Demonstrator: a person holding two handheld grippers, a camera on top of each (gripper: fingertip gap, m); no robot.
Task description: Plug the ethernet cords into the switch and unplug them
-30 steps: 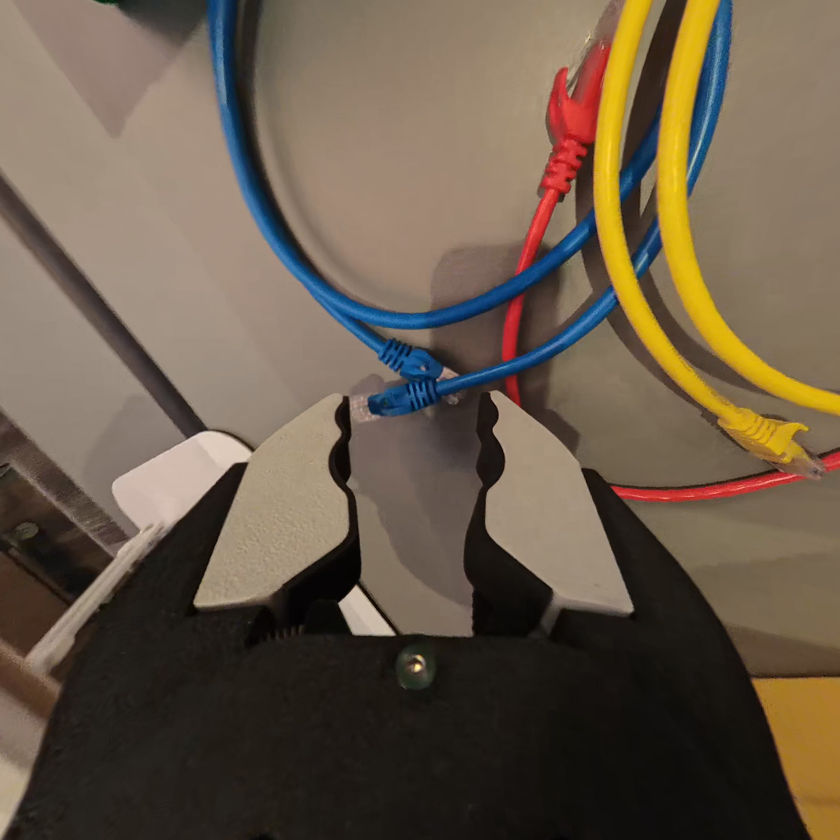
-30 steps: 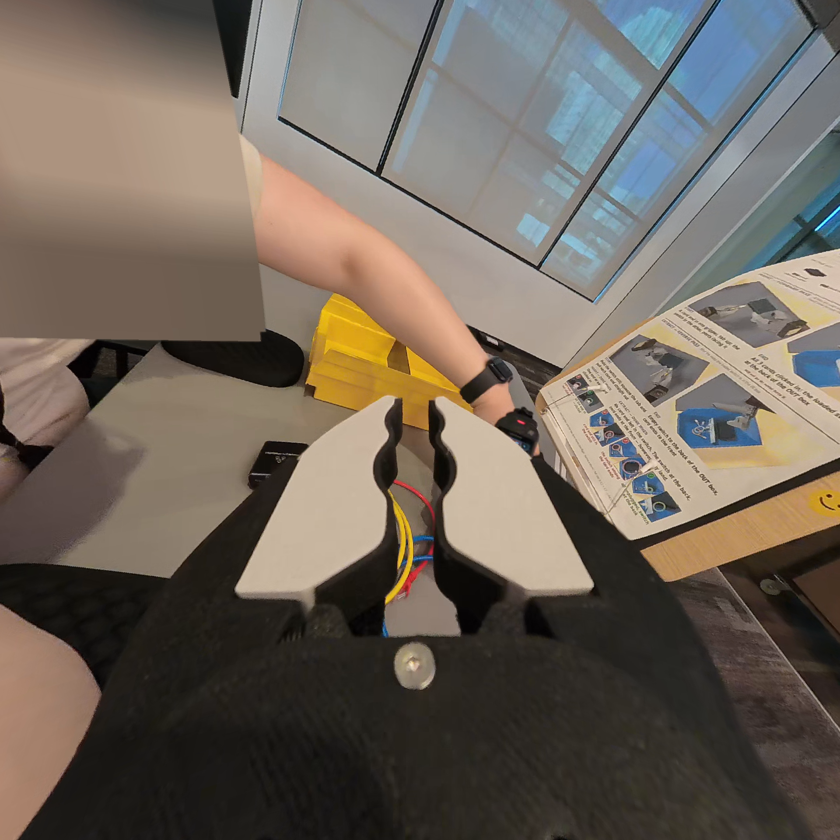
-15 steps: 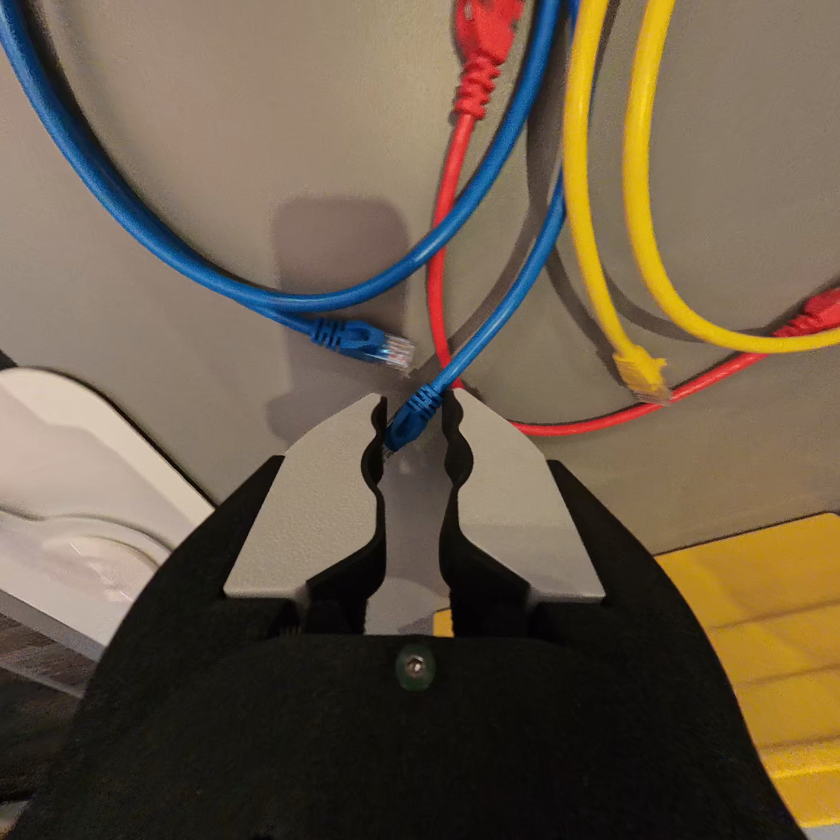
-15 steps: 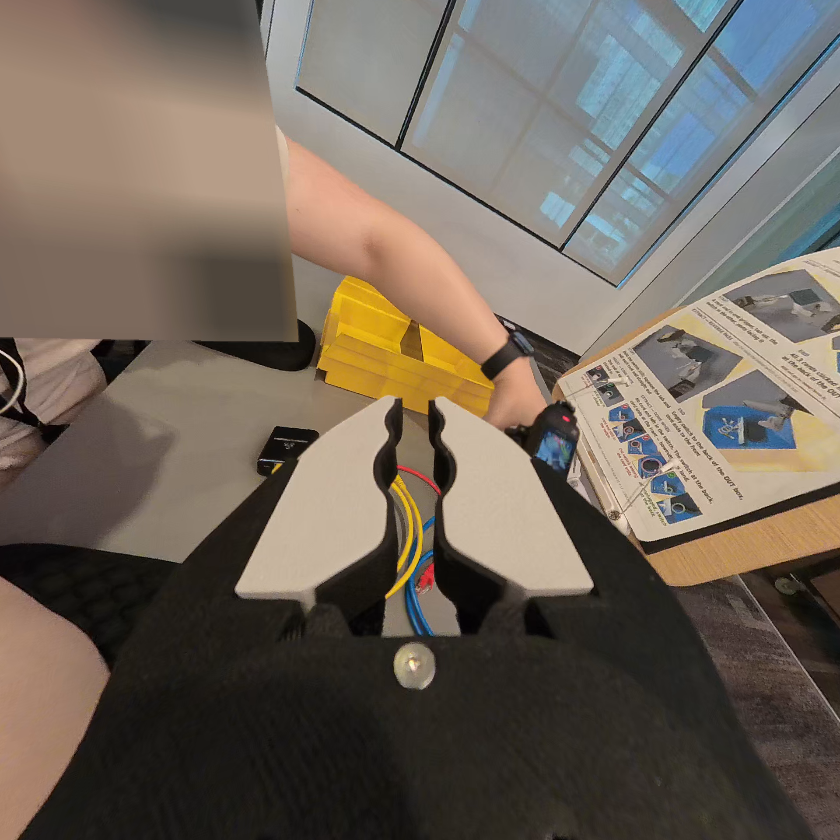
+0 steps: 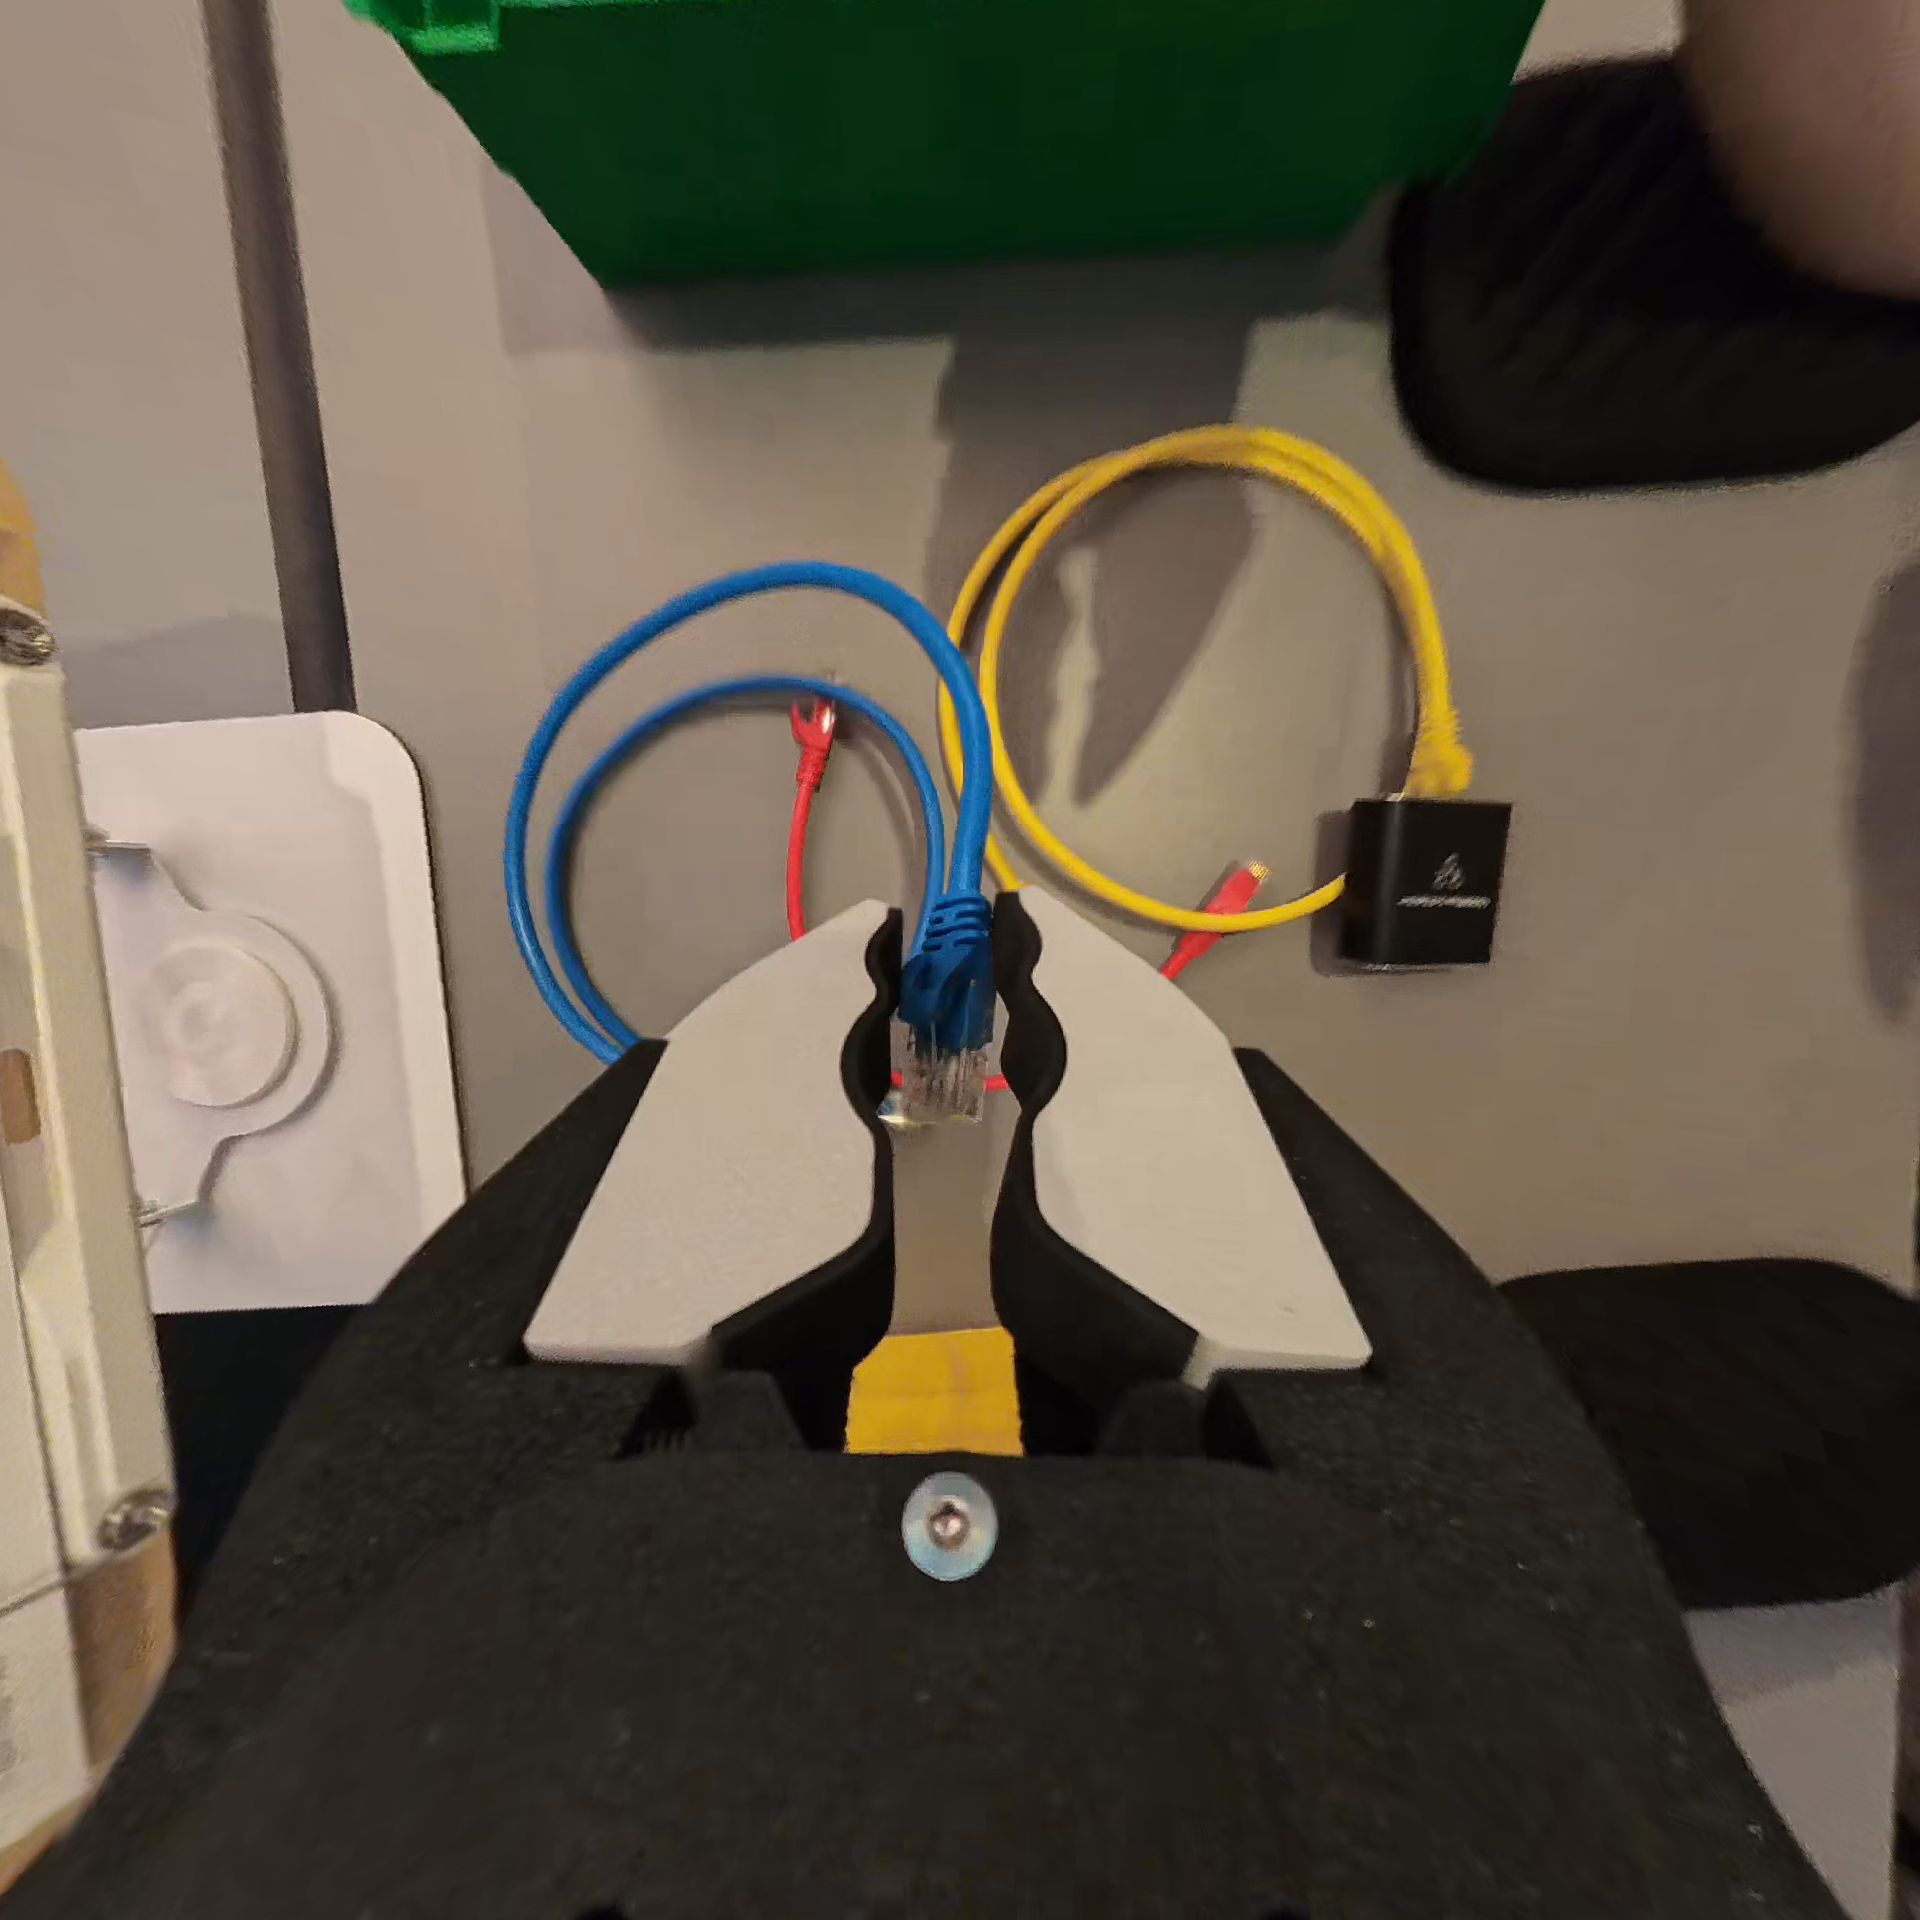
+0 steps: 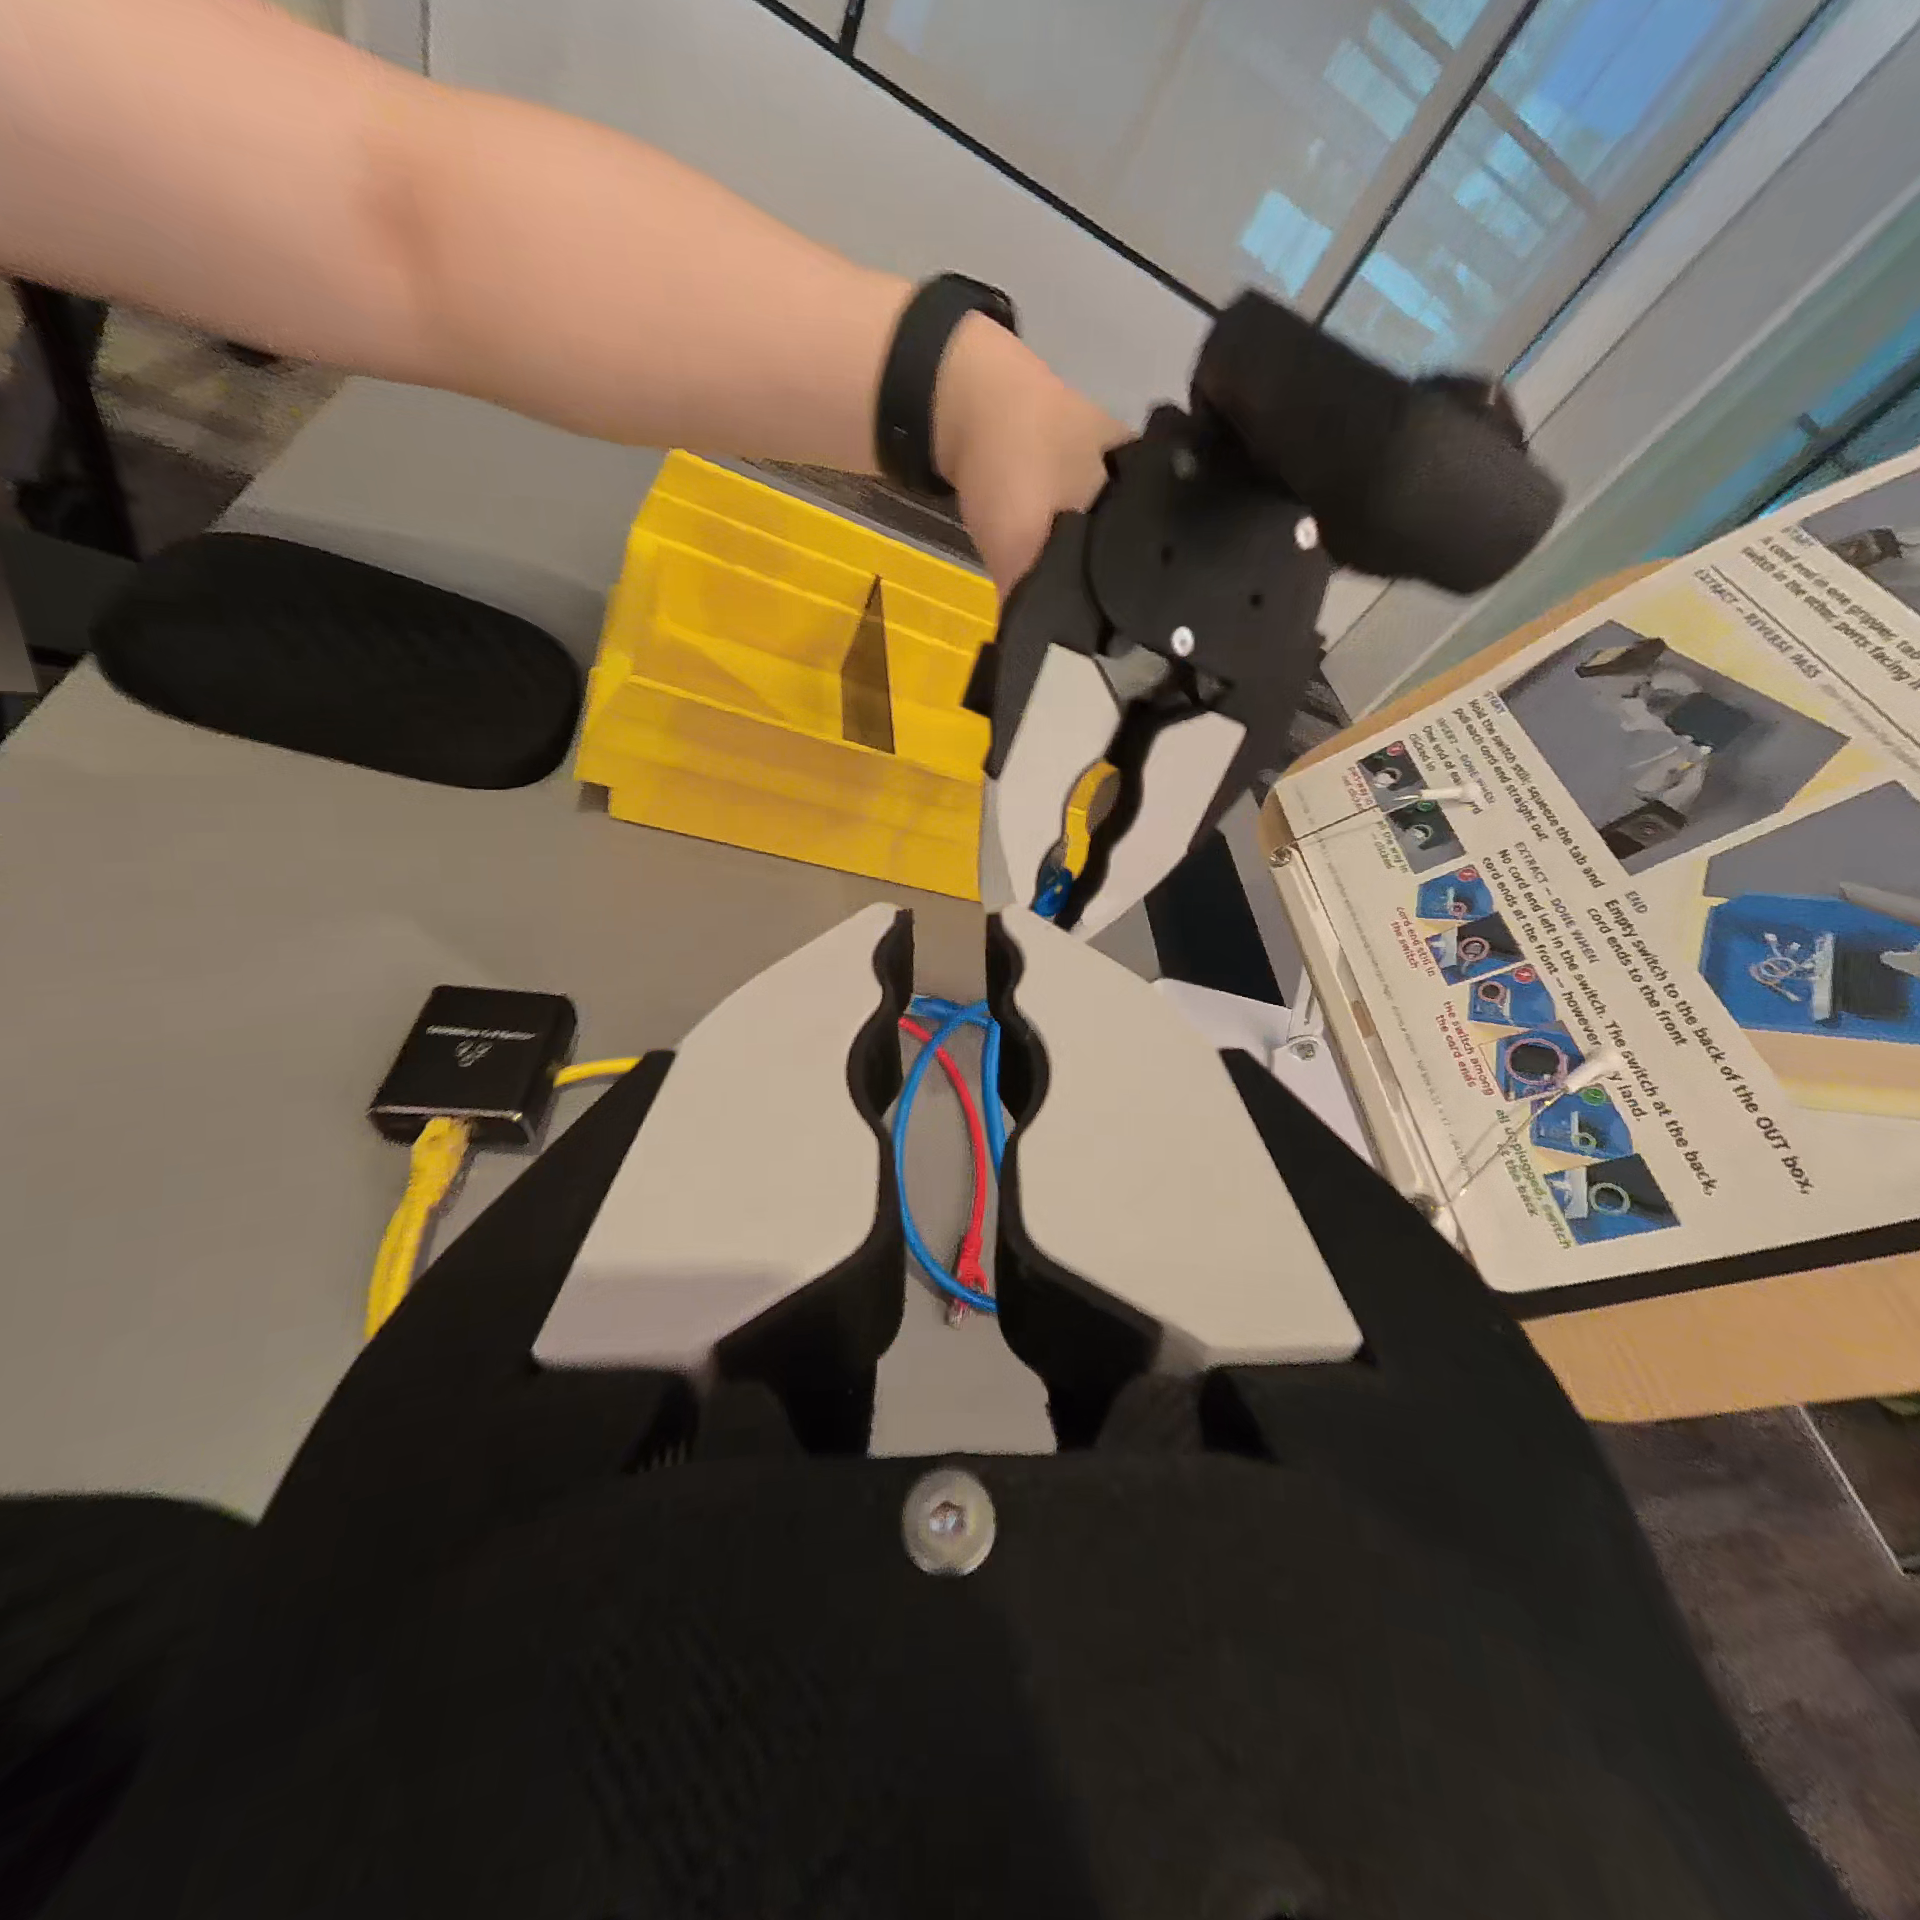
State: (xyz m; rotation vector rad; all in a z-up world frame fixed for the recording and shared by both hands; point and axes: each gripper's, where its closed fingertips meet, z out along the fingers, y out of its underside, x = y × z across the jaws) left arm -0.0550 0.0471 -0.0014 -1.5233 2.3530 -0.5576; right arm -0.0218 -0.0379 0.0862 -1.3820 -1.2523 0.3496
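Left hand-held gripper (image 5: 948,935): you have it clamped on the blue cord's plug (image 5: 943,987), both pads pressing the boot, clear tip toward the camera.
Right hand-held gripper (image 6: 948,930): your jaws stand slightly apart with nothing between them, above the worktop (image 6: 260,935).
Blue cord (image 5: 644,727): loops from the plug down onto the worktop.
Switch (image 5: 1418,881): small black box, right of the cords, yellow cord (image 5: 1195,468) plugged into it.
Red cord (image 5: 800,821): lies loose under the blue loops.
Yellow bin (image 6: 790,717): far side of the worktop.

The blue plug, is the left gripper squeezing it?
Touching. The left wrist view shows the left gripper with both pads pressed against the blue plug.
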